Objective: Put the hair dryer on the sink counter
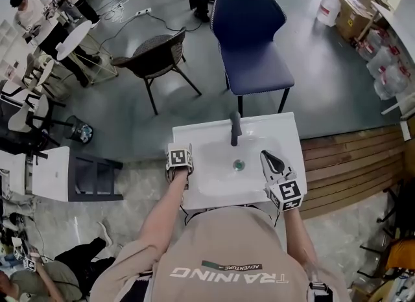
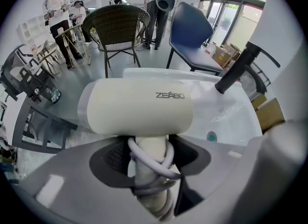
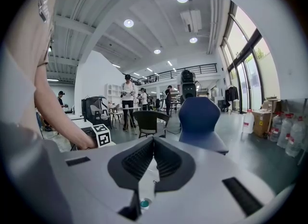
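- The white hair dryer [image 2: 139, 110] sits in the left hand-held gripper [image 2: 151, 155], whose wide-set jaws clamp its cord-wrapped handle, at the left edge of the white table [image 1: 285, 131].
- To its right are the sink basin [image 2: 231, 117] and the black tap [image 2: 238, 71].
- The right hand-held gripper [image 3: 153, 141] is at the table's right side, jaws together and empty.
- A blue chair [image 1: 249, 41] stands on the far side.

Faucet [image 1: 235, 129] stands at 12 o'clock of the sink drain [image 1: 238, 164]; left gripper [image 2: 150, 153] with hair dryer [image 2: 137, 105] at 9, right gripper [image 1: 267, 159] at 3.
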Demonstrator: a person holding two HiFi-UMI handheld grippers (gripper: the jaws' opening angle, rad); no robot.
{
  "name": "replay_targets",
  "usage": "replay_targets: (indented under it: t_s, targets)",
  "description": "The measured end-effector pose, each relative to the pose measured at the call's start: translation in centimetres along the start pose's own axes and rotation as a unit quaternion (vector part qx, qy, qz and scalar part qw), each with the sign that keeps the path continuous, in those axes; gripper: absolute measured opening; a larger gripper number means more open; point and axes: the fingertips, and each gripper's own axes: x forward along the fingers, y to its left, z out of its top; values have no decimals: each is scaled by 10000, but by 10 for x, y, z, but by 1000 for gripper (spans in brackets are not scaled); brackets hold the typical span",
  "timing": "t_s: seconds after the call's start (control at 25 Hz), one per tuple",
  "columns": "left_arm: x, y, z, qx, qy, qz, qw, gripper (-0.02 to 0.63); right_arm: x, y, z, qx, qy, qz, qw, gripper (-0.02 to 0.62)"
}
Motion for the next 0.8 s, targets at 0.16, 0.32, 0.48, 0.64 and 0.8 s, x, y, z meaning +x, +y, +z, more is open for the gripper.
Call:
replay_targets:
  t_s: [0.16,0.32,0.48,0.64,0.8]
  targets:
    - [-1,0,-1,22,-64,6,10000,229,-5,1,-1,9,10,-31,10000,6]
    - [-5,-2,-4,-2,-158,-35,9999,254,-9,2,-2,5,28,-45,10000,6]
    - [-14,-7,-3,-65,-338,-118,9993,264,-10,4,-2,-21,39,-17,10000,6]
    - [-23,-5,2,-63,-567,-144,9983,264,-6,14,-4,-56,49,100,9999,6]
    - [-35,-5,7,-76,-759,-221,9968,264,-4,23,-4,-87,73,223,9997,6]
